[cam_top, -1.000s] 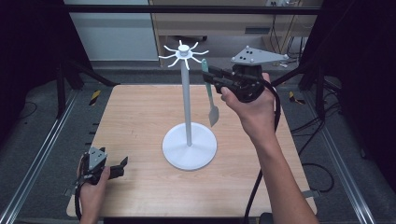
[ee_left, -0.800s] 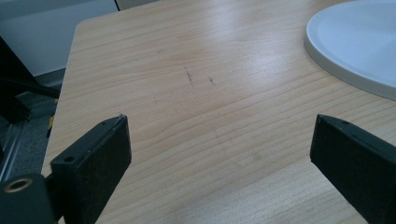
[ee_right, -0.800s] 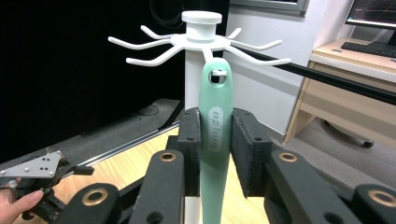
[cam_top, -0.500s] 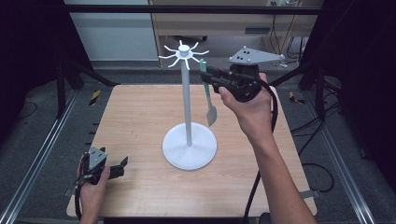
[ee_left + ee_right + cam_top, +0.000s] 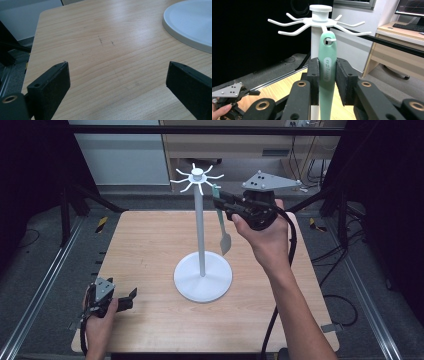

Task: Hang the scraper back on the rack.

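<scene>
At the near left corner of the wooden counter [image 5: 150, 245] the left gripper [image 5: 131, 296] rests low in the person's hand, its jaws spread wide over bare wood with nothing between them, the rim of the stand's round base [image 5: 190, 22] lying off to one side in the left gripper view. In the middle of the counter stands the white hook stand [image 5: 200, 235], a slim pole on a disc base with a ring of curved hooks at the top. To its right, the right gripper [image 5: 220, 202] is raised to the level of those hooks and is clamped on the handle of a mint-green spatula [image 5: 327, 72], whose blade hangs down beside the pole. In the right gripper view the hole at the handle's top appears threaded over one hook [image 5: 331, 39], so the step in hand looks like hanging the utensil. The next move likely calls for lowering slightly until the hook bears the weight, then parting the jaws and backing away level, without nudging the handle off the hook or rocking the stand.
</scene>
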`<state>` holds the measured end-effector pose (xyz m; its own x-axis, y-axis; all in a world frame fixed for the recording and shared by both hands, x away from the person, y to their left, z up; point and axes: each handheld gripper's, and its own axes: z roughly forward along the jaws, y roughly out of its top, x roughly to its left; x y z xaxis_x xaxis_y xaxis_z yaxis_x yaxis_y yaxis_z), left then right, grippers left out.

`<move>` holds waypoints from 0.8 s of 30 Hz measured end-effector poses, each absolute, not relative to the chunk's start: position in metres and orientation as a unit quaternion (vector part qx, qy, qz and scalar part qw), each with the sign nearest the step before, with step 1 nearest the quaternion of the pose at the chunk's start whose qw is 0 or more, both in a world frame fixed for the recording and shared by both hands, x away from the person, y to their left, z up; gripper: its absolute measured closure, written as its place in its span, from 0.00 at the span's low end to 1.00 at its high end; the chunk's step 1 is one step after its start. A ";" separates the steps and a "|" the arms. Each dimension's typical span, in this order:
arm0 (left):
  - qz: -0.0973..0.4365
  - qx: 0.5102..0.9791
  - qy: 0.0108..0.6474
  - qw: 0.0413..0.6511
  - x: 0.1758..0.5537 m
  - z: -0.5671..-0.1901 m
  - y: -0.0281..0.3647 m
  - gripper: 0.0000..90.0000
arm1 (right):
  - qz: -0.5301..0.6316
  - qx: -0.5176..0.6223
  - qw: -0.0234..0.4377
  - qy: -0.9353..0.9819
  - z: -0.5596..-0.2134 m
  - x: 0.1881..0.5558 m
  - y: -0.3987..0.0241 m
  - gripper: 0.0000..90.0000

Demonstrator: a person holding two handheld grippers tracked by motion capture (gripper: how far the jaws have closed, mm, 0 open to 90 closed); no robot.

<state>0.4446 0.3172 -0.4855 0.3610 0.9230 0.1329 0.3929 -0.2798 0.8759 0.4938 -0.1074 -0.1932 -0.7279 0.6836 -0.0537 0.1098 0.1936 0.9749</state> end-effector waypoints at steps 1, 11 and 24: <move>0.337 0.726 0.453 0.393 0.445 -0.486 0.317 0.05 | 0.574 0.271 0.250 0.731 -0.193 0.493 -0.108 0.82; 0.336 0.726 0.454 0.392 0.445 -0.486 0.317 0.05 | 0.572 0.269 0.253 0.732 -0.193 0.493 -0.107 0.82; 0.336 0.727 0.453 0.392 0.445 -0.486 0.317 0.05 | 0.579 0.271 0.251 0.727 -0.191 0.489 -0.112 0.73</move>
<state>0.4455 0.3169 -0.4860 0.3643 0.9217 0.1332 0.3963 -0.2829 0.8735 0.4890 -0.1124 -0.1907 -0.7274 0.6844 -0.0507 0.1035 0.1824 0.9778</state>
